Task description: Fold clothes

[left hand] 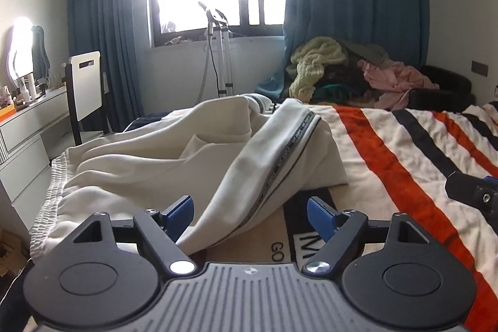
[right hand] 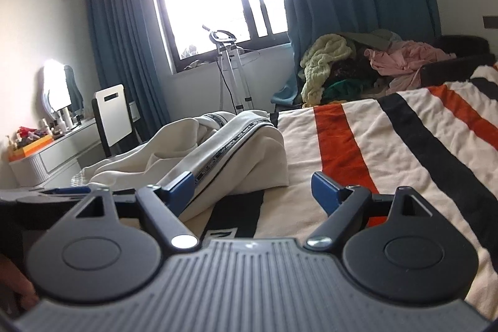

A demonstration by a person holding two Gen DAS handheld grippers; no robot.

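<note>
- Left wrist view: left gripper (left hand: 250,215) low over the bed, fingers wide apart, gripping nothing. A fold of the cream trousers (left hand: 174,164) w/ dark side stripe runs down btwn the blue pads (left hand: 179,215), lying against the left pad; can't tell if it presses on it.
- Trousers lie bunched on the near-left part of the striped blanket (left hand: 389,145); elastic waistband at the bed's left edge, beside the white dresser (left hand: 28,139).
- Open blanket to the right of the trousers, back to the clothes pile (left hand: 348,73) by the curtain.
- Right gripper (right hand: 253,190) also spread open, empty; hem of the trousers just beside its left pad, bare blanket ahead.
- Blanket lettering under the trousers partly covered, unreadable. Window blown out. Right gripper only a cut-off corner at the left view's right edge.
</note>
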